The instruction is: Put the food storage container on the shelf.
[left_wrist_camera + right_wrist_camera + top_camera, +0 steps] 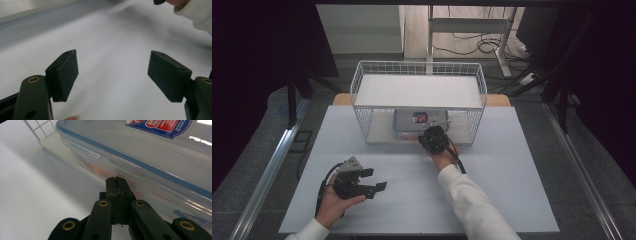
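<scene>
A clear plastic food container (418, 123) with a blue seal and a red and blue label stands on the lower shelf of a white wire rack (419, 68). My right gripper (433, 138) is at the rack's open front. In the right gripper view its jaws are shut (116, 180), nothing shows between them, and the tips are at the container's (150, 152) front wall just below the lid. My left gripper (376, 179) rests low over the table at the front left. It is open and holds nothing (116, 72).
The rack stands at the back middle of the white table (512, 165); its top shelf is bare. Wire mesh closes its sides (37, 130). The right arm's white sleeve (197, 12) crosses the table's front middle. Floor cables and a desk frame lie beyond.
</scene>
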Demonstrator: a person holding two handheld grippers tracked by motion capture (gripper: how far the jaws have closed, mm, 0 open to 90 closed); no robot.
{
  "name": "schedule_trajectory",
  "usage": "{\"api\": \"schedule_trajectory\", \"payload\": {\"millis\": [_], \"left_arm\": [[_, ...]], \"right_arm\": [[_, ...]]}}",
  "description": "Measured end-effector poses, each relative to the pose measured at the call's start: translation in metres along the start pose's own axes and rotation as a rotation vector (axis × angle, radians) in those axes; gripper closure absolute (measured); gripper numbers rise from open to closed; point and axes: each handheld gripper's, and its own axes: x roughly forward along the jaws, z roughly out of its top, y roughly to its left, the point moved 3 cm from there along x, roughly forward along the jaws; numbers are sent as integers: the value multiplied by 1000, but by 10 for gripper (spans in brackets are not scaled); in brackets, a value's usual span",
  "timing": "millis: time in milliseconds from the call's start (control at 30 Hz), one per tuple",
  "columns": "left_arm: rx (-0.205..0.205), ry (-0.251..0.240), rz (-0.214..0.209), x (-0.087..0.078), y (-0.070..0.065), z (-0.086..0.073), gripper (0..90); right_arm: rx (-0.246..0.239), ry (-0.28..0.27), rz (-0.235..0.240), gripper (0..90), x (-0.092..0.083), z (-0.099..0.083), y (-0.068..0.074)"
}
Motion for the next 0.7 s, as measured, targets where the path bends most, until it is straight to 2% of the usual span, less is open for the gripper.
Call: {"api": "schedule_trajectory", "payload": {"millis": [233,333,433,567,700], "left_arm": [[-1,-13,15,-3,0,1,244],[0,-12,13,-4,-1,-1,244],[4,-20,14,-8,-2,-2,244],[-2,-28,27,-12,-1,-3,245],[-8,-20,44,-11,-1,-4,246]], "right_arm": [[-2,-14,13,890,7,3,-1],[8,-8,21,891,0,-1,2],[-16,-8,32,890,-22,-6,6],[-70,-8,59,890,-66,-25,8],[-68,-14,112,887,-115,-53,5]]}}
